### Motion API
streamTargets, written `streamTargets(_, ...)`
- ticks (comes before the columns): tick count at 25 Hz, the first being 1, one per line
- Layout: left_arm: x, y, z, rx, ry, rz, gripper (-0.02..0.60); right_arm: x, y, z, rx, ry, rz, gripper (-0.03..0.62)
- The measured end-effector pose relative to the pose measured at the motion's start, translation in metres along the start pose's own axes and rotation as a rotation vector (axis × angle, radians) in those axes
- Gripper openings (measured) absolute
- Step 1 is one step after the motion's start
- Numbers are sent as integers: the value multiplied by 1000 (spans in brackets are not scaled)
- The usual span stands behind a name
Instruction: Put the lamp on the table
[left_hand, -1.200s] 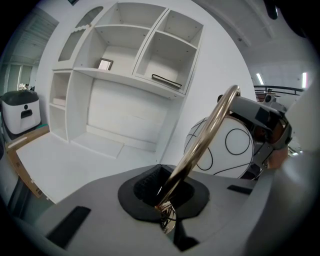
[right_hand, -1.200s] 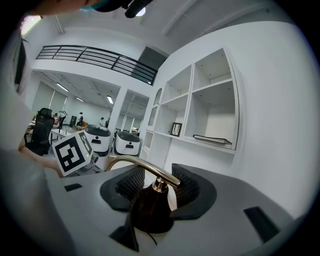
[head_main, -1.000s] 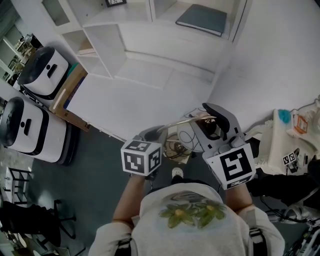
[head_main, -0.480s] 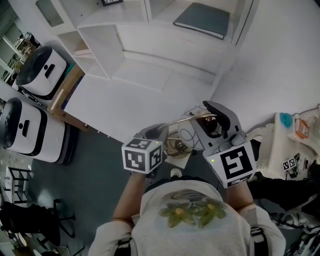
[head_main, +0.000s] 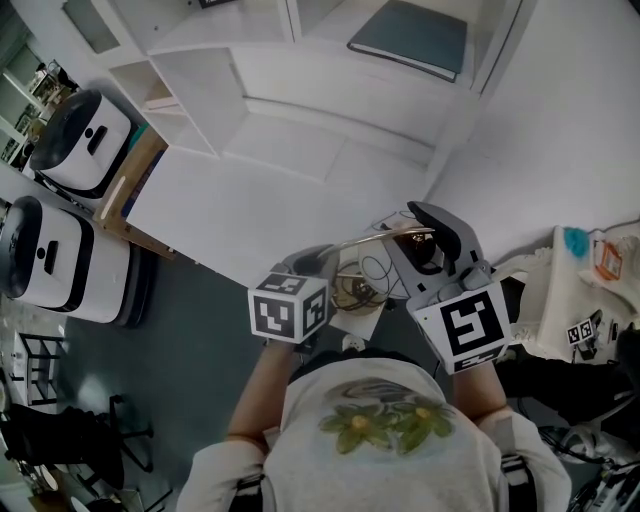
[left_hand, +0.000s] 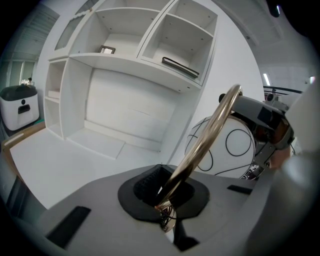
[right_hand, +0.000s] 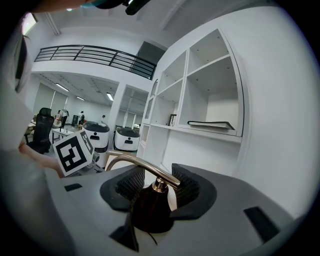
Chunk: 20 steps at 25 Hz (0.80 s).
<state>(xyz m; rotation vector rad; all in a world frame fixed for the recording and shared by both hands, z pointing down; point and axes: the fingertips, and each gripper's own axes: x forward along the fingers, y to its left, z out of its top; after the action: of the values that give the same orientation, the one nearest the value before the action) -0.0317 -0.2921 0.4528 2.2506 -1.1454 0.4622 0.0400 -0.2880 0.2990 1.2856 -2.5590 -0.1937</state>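
In the head view the lamp (head_main: 370, 270) hangs above the near edge of the table (head_main: 260, 200); in the left gripper view the left gripper (left_hand: 162, 192) has its jaws clamped on the lamp's brass arm (left_hand: 210, 132); in the right gripper view the right gripper (right_hand: 155, 186) has its jaws clamped wide on the lamp's dark base (right_hand: 149, 210).

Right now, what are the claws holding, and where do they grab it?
Both hold the lamp: the left claw is pinched on its curved brass arm, and the right claw grips its dark base.

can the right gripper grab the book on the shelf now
Probably not: the right gripper is clamped on the lamp's dark base, and the book lies in a shelf compartment beyond the desk.
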Motion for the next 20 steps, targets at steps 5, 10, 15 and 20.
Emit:
streamTargets(5, 7, 4, -1, 3, 12, 2, 26, 5, -3, -7, 11, 8, 1, 186)
streamTargets(10, 12, 7, -1, -1, 19, 4, 26, 11, -7, -11, 14, 13, -1, 186)
streamTargets(15, 18, 12, -4, -8, 31, 6, 26, 16, -7, -17, 18, 31, 4, 186)
streamTargets(20, 24, 17, -4, -14, 36, 11, 26, 22, -10, -21, 21, 29, -1, 186)
